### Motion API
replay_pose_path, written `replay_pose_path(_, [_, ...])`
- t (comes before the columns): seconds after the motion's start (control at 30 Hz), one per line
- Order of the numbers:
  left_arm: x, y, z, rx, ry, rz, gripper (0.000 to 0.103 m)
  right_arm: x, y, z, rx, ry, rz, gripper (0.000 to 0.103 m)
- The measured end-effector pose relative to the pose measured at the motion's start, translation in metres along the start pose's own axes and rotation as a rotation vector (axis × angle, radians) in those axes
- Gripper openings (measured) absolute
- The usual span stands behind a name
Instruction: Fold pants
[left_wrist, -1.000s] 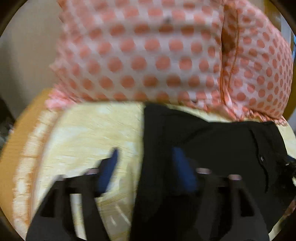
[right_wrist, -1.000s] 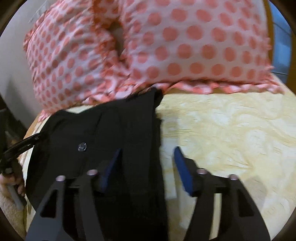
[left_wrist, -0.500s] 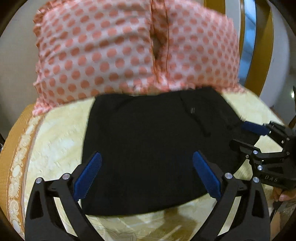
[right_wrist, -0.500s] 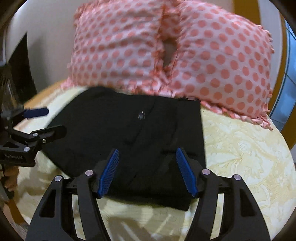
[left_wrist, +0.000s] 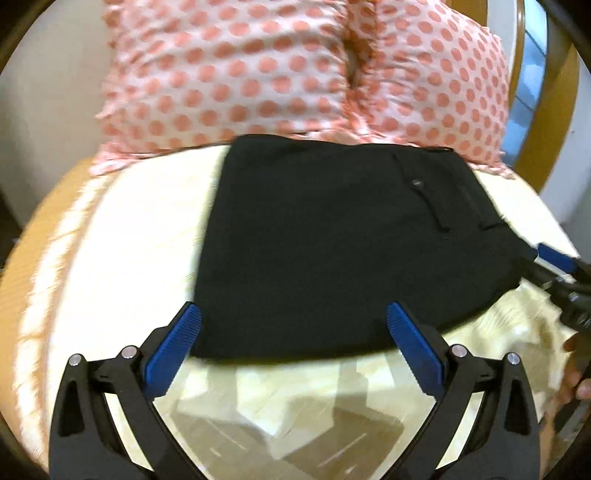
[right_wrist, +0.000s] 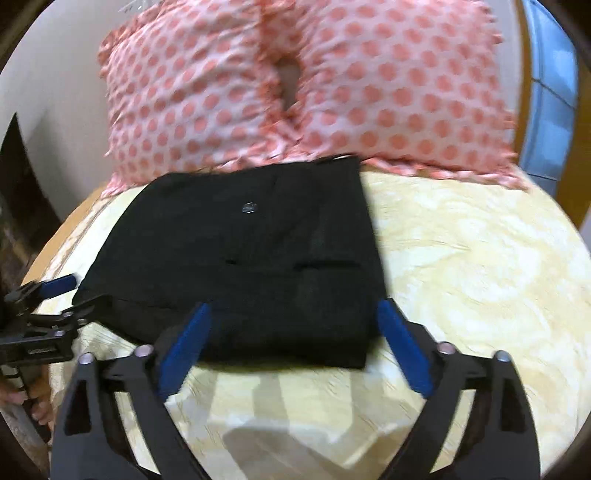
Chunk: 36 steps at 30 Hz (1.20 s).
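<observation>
The left gripper (left_wrist: 293, 345), black-framed with blue ribbed pads, has its fingers spread wide and empty, both tips over the near edge of the folded black fabric pants (left_wrist: 332, 240); its view alone shows the right gripper's blue tip at the pants' right corner. The right gripper (right_wrist: 293, 341) is likewise splayed apart and grasps nothing, its tips over the near edge of the pants (right_wrist: 251, 266). The pants lie flat on the pale yellow patterned bedspread (right_wrist: 480, 258), far edge against the pink polka-dot pillows (right_wrist: 388, 92).
</observation>
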<state>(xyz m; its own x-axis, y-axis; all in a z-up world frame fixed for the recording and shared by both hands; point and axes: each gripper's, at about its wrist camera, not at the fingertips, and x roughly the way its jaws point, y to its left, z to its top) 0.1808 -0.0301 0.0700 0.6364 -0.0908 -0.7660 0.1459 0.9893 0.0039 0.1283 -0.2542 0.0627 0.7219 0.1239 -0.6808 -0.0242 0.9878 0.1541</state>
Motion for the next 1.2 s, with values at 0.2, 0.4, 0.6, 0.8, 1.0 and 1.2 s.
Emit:
replay_pose_path(0.2, [-0.026, 0.013, -0.044, -0.033, 0.017, 0.079, 0.101, -0.020, 0.013, -0.041, -0.009, 0.015, 0.011, 0.096])
replay_pose_path(0.4, [-0.046, 0.010, -0.075, -0.041, -0.044, 0.081, 0.101, -0.027, 0.034, -0.065, -0.048, -0.009, 0.002, 0.096])
replay_pose_path(0.6, [-0.043, -0.001, -0.088, 0.005, -0.044, 0.106, 0.101, -0.023, 0.049, -0.079, -0.081, 0.010, -0.013, 0.096])
replay_pose_path(0.8, [-0.037, 0.005, -0.093, -0.044, -0.029, 0.077, 0.101, -0.017, 0.049, -0.084, -0.051, 0.031, -0.045, 0.096])
replay_pose_path(1.0, [-0.038, 0.003, -0.095, -0.051, -0.047, 0.089, 0.101, -0.013, 0.052, -0.086, -0.055, 0.036, -0.084, 0.102])
replay_pose_path(1.2, [-0.039, 0.001, -0.098, -0.063, -0.061, 0.099, 0.101, -0.013, 0.051, -0.088, -0.045, 0.026, -0.094, 0.102])
